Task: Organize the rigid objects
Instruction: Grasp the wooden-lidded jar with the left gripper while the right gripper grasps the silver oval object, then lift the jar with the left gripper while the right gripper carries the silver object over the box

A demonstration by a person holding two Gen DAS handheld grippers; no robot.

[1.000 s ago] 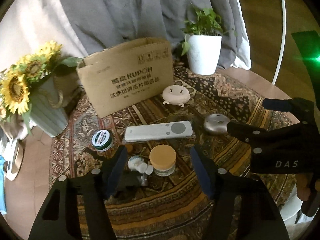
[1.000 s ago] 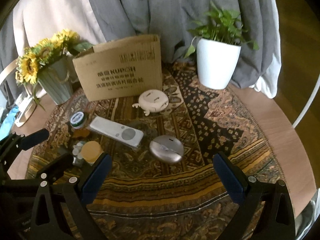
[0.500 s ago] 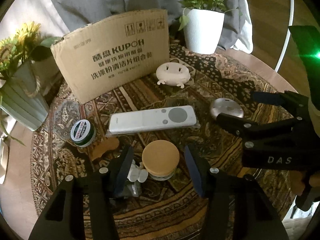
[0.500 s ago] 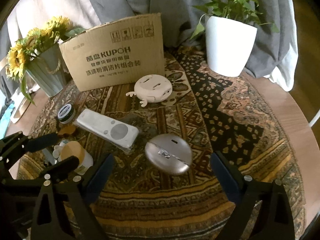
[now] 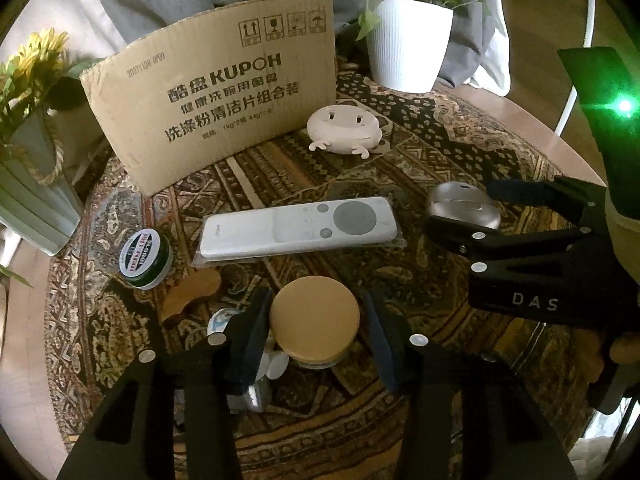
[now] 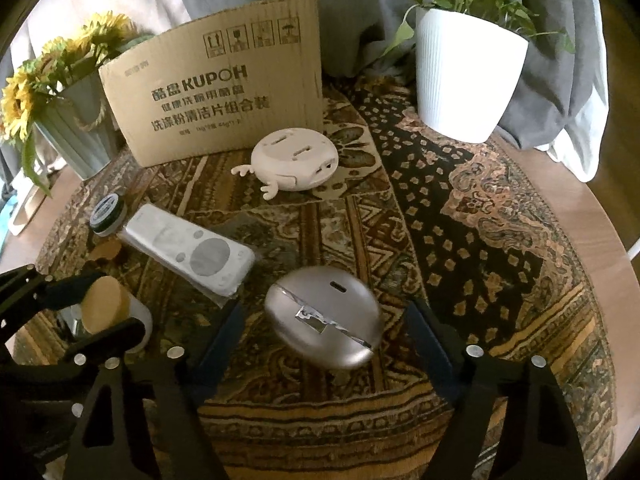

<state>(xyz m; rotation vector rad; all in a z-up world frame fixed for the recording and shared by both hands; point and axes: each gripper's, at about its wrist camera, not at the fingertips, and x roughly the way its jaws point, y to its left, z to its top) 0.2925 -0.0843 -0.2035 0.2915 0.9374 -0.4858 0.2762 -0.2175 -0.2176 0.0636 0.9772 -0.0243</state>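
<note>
Both grippers have dropped in over the last second: left gripper (image 5: 316, 322) wide around the cork-lid jar (image 5: 315, 322) near the table's front edge, right gripper (image 6: 324, 326) wide around the silver case (image 6: 324, 316), so grasps look imminent.

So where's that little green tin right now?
In the left wrist view the green tin sits on the rug's left side, just left of the white remote, below the cardboard box.
</note>
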